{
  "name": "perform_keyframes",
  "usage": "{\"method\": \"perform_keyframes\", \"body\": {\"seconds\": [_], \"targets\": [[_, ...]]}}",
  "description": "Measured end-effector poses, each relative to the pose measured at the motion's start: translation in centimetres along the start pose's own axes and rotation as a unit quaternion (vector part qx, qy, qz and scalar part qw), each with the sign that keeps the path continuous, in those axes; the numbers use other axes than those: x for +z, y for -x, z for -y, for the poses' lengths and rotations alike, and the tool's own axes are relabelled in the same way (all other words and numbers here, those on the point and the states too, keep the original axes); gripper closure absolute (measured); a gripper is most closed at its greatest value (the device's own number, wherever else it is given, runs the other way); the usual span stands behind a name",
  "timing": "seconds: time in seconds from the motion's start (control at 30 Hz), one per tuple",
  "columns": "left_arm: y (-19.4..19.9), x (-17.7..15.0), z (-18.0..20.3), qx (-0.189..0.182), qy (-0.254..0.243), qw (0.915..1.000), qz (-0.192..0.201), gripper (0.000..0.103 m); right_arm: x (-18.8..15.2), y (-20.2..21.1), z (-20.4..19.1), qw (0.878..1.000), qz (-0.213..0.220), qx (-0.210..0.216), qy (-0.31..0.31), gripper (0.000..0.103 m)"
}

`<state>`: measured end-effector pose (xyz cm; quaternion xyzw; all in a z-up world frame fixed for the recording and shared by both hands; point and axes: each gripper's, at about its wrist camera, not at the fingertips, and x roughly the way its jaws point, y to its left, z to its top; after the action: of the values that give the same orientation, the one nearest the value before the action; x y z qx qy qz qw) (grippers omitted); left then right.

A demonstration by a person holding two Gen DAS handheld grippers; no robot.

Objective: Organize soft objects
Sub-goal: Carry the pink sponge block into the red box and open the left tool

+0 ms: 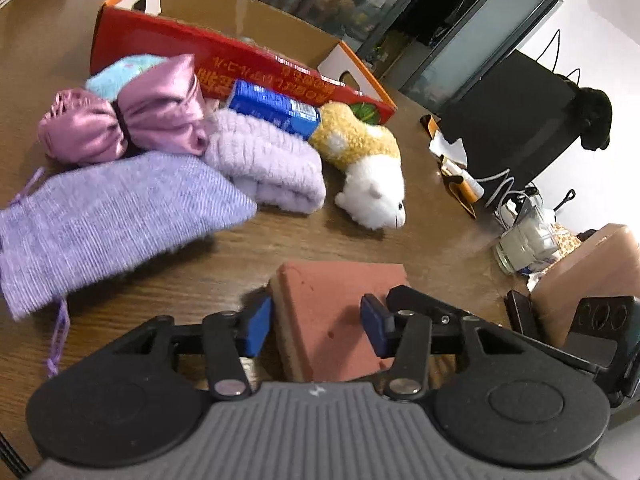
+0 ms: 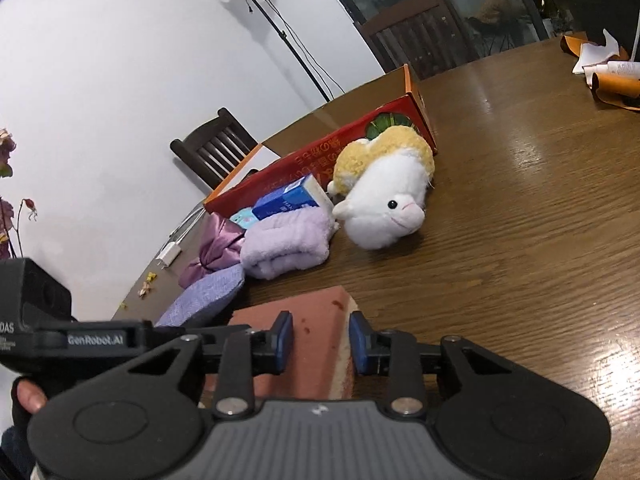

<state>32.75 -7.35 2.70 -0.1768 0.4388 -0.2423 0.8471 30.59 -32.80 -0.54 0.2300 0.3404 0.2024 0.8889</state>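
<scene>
Left wrist view: I'm clamping both grippers — left gripper [image 1: 316,330], right gripper [image 2: 320,340] — on the red sponge [image 1: 336,312], six o'clock of the plush sheep [image 1: 372,184]. Next, lifting it toward the red box [image 1: 240,60] at twelve.

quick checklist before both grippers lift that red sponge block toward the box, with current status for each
1. Left gripper has the red sponge block between its pads: ok, though full pad contact on the right side cannot be confirmed.
2. Right gripper closed on the same block: ok, both pads meet its sides.
3. The two grippers clear of each other: cannot tell; they sit very close at the block.
4. Cardboard box open on top: ok.
5. Path to the box: not ok if straight across; the purple knit pouch, folded lilac towel and plush toy lie between, so lift over them.
6. Room inside the box: cannot tell, floor hidden.
</scene>
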Motion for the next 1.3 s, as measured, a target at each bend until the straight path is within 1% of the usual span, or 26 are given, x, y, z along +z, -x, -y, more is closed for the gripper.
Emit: {"method": "perform_keyframes", "body": {"seconds": [0.1,0.17,0.27,0.33,0.37,0.4,0.47,0.53,0.6,0.7,0.8,0.83,0.87,0.97,1.03,1.07,1.1,1.2,1.27,1.3], "targets": [[0.9,1.9,0.7,-0.003,-0.011,0.9995,0.028,0.054,1.4,0.0,-1.1,1.0,0.013,-0.001,0.008,0.074],[1.9,4.3,1.5,-0.013,-0.03,0.9979,0.055,0.054,3.3,0.2,-2.5,0.999,0.035,0.0,0.034,0.074],[2.6,9.7,2.7,-0.022,-0.06,0.9933,0.096,0.054,8.1,-0.2,-4.2,0.994,0.076,0.006,0.076,0.074],[1.7,14.2,3.0,-0.023,-0.067,0.991,0.114,0.053,12.0,-1.4,-4.5,0.991,0.096,0.006,0.09,0.074],[0.7,16.3,3.4,-0.023,-0.074,0.9901,0.117,0.052,14.0,-2.4,-4.6,0.99,0.101,0.003,0.095,0.074],[-0.2,18.5,3.4,-0.02,-0.07,0.9901,0.12,0.052,16.0,-3.5,-4.5,0.99,0.105,-0.004,0.097,0.074],[-2.5,22.1,3.4,-0.018,-0.08,0.9904,0.111,0.051,20.1,-6.2,-3.8,0.991,0.105,-0.015,0.084,0.074],[-5.4,25.6,2.7,-0.015,-0.065,0.993,0.098,0.051,23.6,-9.0,-2.8,0.992,0.098,-0.035,0.073,0.074],[-8.5,28.6,1.7,-0.013,-0.04,0.9961,0.078,0.051,26.3,-12.2,-1.5,0.992,0.084,-0.063,0.064,0.074],[-13.2,31.9,0.1,-0.008,-0.016,0.9987,0.047,0.05,28.9,-16.4,0.2,0.992,0.063,-0.101,0.046,0.074],[-16.5,33.7,-1.8,-0.005,0.014,0.9996,0.024,0.051,30.2,-20.1,1.6,0.989,0.047,-0.136,0.043,0.074],[-17.4,34.1,-2.7,-0.009,0.027,0.9995,0.011,0.053,30.4,-21.0,1.7,0.986,0.044,-0.151,0.054,0.075],[-18.4,34.5,-3.1,-0.011,0.034,0.9993,0.004,0.052,30.6,-21.9,1.9,0.983,0.041,-0.169,0.061,0.075],[-19.9,34.5,-4.2,-0.002,0.041,0.9991,0.0,0.049,31.0,-24.2,2.6,0.978,0.021,-0.2,0.059,0.076],[-20.2,33.6,-4.9,-0.001,0.045,0.999,0.005,0.034,30.5,-25.2,2.7,0.97,0.016,-0.23,0.082,0.076],[-20.3,33.3,-5.2,-0.008,0.049,0.9988,0.007,0.03,30.1,-25.7,2.8,0.967,0.01,-0.238,0.092,0.076],[-20.6,33.2,-5.4,-0.007,0.049,0.9987,0.007,0.03,30.0,-25.9,2.7,0.966,0.016,-0.235,0.107,0.076],[-20.6,33.0,-5.8,-0.009,0.054,0.9984,0.012,0.029,30.1,-25.9,2.4,0.962,0.018,-0.247,0.118,0.075],[-20.2,33.0,-5.6,-0.003,0.062,0.998,0.016,0.029,30.3,-25.7,2.2,0.962,0.017,-0.244,0.12,0.071],[-19.8,33.3,-5.3,-0.001,0.056,0.9983,0.019,0.029,30.3,-25.6,2.1,0.963,0.016,-0.241,0.12,0.071]]}}
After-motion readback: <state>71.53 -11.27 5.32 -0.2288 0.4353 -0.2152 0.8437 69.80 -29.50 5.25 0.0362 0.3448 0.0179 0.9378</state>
